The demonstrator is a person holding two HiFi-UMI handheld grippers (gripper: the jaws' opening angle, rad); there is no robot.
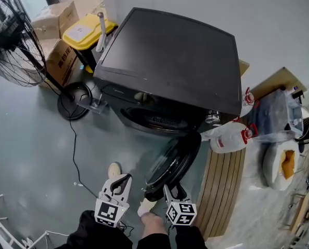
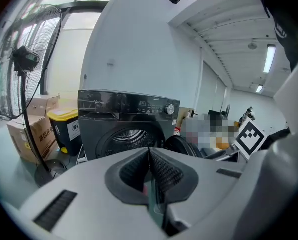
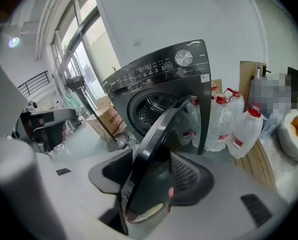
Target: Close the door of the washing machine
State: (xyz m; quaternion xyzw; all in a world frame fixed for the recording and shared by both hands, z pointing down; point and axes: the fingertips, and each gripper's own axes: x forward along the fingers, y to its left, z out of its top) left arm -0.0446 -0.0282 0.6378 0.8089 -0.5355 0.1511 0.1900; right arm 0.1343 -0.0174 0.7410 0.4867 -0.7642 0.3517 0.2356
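Observation:
The dark washing machine [image 1: 170, 61] stands against the wall with its round drum opening [image 1: 159, 121] uncovered. Its black door [image 1: 172, 162] is swung out toward me. My right gripper [image 1: 170, 190] is at the door's near edge; in the right gripper view the door rim [image 3: 159, 134] runs between the jaws of my right gripper [image 3: 149, 169], which are closed on it. My left gripper [image 1: 122, 181] hangs over the floor left of the door. In the left gripper view its pads [image 2: 164, 171] meet with nothing between them, facing the machine [image 2: 124, 119].
A standing fan [image 1: 14, 45] with its base [image 1: 74, 100] and a cable [image 1: 76, 160] lie left of the machine. Cardboard boxes [image 1: 53, 19] and a yellow-lidded bin [image 1: 87, 32] sit behind. White jugs [image 1: 229, 136] and a slatted wooden board [image 1: 224, 185] are on the right.

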